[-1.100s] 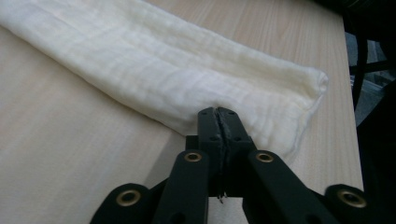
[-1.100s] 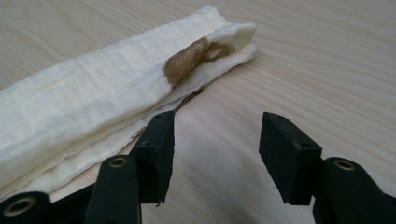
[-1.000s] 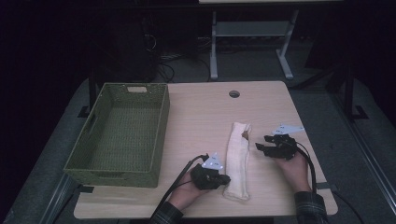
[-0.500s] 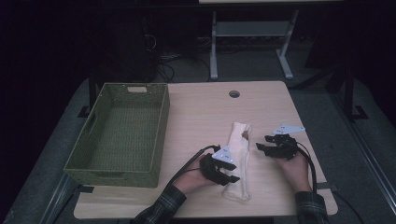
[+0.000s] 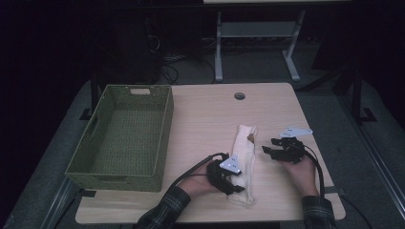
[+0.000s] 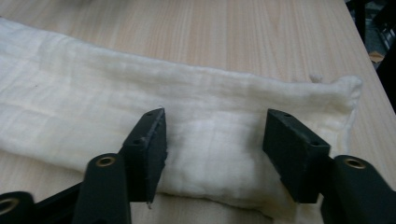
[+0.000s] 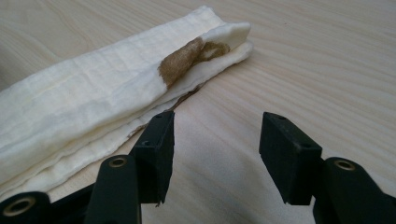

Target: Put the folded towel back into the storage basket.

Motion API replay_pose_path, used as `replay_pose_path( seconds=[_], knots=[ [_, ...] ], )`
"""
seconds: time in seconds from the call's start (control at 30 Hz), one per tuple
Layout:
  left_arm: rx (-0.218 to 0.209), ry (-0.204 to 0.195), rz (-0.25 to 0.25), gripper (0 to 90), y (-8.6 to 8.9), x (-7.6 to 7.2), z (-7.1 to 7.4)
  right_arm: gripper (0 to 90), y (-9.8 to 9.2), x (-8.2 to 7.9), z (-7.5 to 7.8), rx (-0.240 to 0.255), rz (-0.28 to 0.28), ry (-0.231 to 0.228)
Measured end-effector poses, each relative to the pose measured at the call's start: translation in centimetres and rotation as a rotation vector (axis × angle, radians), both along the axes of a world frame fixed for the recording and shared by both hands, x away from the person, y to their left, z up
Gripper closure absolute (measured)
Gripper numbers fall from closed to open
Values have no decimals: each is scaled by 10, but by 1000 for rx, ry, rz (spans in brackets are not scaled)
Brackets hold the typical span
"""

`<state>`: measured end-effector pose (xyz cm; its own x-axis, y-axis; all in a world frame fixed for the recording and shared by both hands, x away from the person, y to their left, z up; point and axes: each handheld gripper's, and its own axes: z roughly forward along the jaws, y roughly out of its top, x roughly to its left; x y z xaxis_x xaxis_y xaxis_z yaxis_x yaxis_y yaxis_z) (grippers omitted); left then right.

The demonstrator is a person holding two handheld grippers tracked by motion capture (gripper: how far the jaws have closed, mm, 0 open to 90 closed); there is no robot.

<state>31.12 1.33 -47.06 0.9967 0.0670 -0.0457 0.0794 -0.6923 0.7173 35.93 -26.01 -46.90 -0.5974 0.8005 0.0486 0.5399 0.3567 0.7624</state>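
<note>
A: Cream cloth (image 5: 244, 160), folded into a long strip, lies on the wooden worktop (image 5: 210, 119) right of the green basket (image 5: 125, 136). Where are the hands?

B: The left gripper (image 5: 233, 180) sits low over the strip's near end, forearm coming in from the near edge. Its fingers (image 6: 152, 149) have just been opening; they stand released, cloth beneath the gap.

A: And the right gripper (image 5: 273, 149)?

B: Just right of the strip, pointing left at it, fingers (image 7: 159, 149) parted over bare wood, beside the brown stain (image 7: 187, 56).
</note>
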Motion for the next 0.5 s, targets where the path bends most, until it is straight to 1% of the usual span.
replay_pose_path(
  seconds=[0.1, 0.17, 0.23, 0.33, 0.4, 0.43, 0.5],
  knots=[
    [8, -9, 7, 488, 0, 2, 1, 449, 0, 0, 0, 0, 0, 1],
    [10, 2, 14, 566, 2, 3, 2, 448, 0, 0, 0, 1, 1, 0],
    [16, 13, 15, 680, 4, 5, 3, 447, 0, 0, 0, -1, 0, -2],
    [15, 30, 23, 782, 7, 7, 3, 439, 0, 0, 2, 3, 6, -7],
    [20, 40, 25, 806, 8, 8, 3, 426, 2, 2, 4, -3, 18, -11],
    [16, 47, 32, 813, 8, 8, 3, 419, 3, 3, 7, 3, 24, -6],
    [21, 49, 25, 821, 8, 8, 4, 415, 3, 6, 12, 20, 46, 0]
  ],
)
